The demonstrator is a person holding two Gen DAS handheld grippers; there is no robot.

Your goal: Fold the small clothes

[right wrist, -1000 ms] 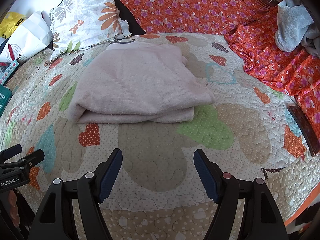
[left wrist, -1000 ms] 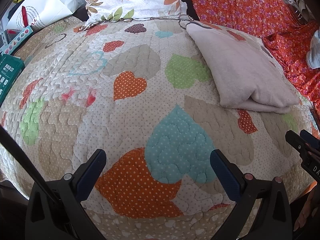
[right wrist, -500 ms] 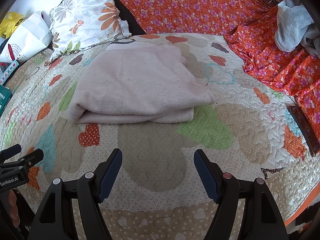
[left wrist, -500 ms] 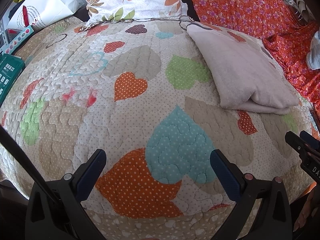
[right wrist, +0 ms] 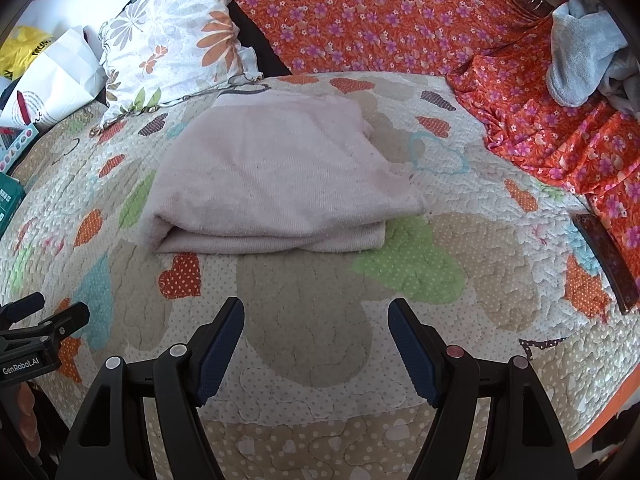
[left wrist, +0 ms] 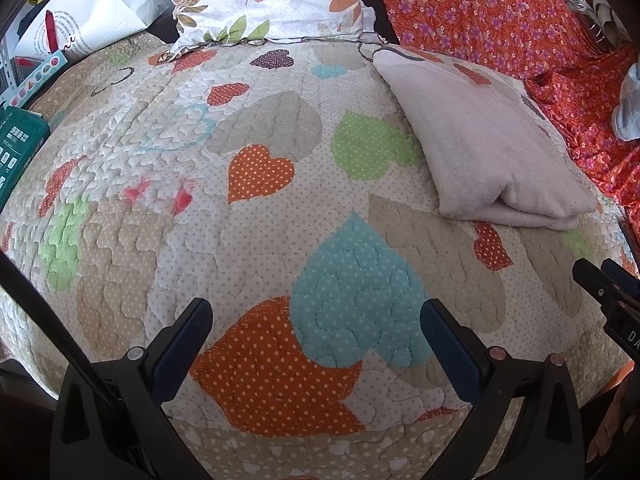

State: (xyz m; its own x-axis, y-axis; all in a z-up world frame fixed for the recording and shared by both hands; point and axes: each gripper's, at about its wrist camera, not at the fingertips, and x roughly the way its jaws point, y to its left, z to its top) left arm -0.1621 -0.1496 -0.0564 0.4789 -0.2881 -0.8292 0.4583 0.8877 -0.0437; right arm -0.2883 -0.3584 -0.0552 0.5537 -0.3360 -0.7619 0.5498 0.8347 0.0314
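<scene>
A pale pink garment [right wrist: 272,184] lies folded into a thick rectangle on the heart-patterned quilt [right wrist: 312,312]. In the left wrist view the same garment [left wrist: 488,152] sits far right. My right gripper [right wrist: 316,312] hovers above bare quilt just in front of the garment's near edge, open, nothing between its fingers. My left gripper [left wrist: 316,312] is open too, over the teal and orange hearts, well left of the garment. Each gripper's tip shows at the edge of the other's view.
A floral pillow [right wrist: 176,48] and a white paper bag [right wrist: 52,80] lie at the back left. An orange flowered sheet [right wrist: 380,12] covers the back and right, with a grey cloth [right wrist: 580,64] on it. A dark phone [right wrist: 606,256] lies at the quilt's right edge.
</scene>
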